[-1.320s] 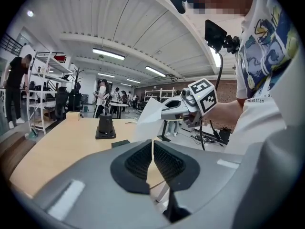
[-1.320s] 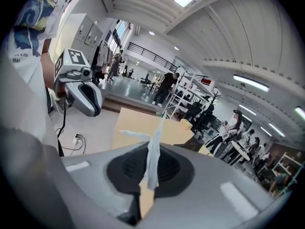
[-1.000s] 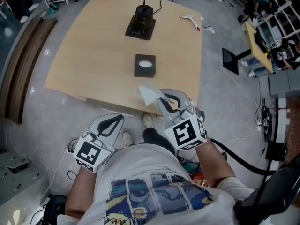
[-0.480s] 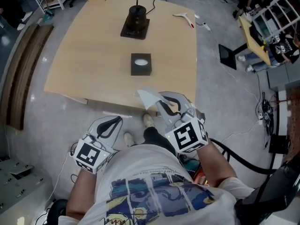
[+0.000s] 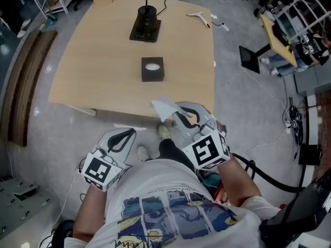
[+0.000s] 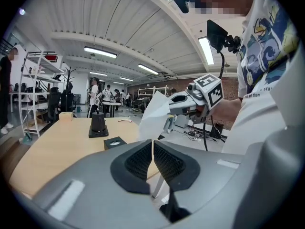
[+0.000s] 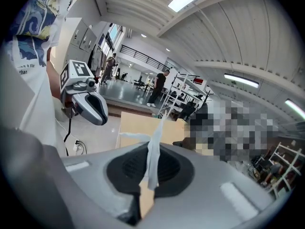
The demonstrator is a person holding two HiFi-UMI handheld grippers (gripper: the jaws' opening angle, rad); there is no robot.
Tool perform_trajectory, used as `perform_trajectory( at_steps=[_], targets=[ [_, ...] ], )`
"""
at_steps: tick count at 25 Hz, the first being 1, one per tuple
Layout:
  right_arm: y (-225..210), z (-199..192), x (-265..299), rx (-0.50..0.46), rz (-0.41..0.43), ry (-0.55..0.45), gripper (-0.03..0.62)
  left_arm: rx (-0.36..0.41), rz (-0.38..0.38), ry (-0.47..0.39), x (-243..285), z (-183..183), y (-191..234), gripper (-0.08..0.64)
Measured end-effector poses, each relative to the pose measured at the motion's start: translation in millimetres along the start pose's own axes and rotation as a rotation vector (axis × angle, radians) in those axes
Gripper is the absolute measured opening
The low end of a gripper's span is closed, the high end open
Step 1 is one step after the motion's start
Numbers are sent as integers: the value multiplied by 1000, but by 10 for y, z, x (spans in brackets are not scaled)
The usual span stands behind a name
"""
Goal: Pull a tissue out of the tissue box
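The tissue box (image 5: pixel 152 69), dark with a pale oval opening on top, is sitting roughly at the middle of the table (image 5: pixel 98 61). The right hand-held gripper (image 5: pixel 177 112) is hovering on the person's side of the tissue box, well apart from it, by the table's near edge. Its jaws are pressing together on a white tissue (image 5: pixel 164 107). The tissue is hanging clear of the tissue box and sticking out from the jaw tips towards it, overlapping the table edge in the head view. In the right gripper view it is running up between the closed pads as a thin crumpled strip. The left hand-held gripper (image 5: pixel 131 132) is hovering farther from the tissue box, over the floor, with its jaws lying closed against each other and nothing between them. Beyond the tissue box a black stand (image 5: pixel 145 22) is resting on the table. A white tool (image 5: pixel 198 17) is lying farther off to the right, near the table's far corner.
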State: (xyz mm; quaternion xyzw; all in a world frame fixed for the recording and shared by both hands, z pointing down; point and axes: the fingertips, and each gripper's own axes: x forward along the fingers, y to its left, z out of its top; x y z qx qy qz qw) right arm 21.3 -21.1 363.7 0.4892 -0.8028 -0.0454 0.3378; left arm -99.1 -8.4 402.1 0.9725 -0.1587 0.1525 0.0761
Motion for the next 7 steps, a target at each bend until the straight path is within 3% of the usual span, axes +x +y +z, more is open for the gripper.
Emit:
perform_trajectory(
  at_steps=[7],
  targets=[
    [-2,-9,-74,5,-5,6,3,0,-8,0,-2,4,-67,15]
  ],
)
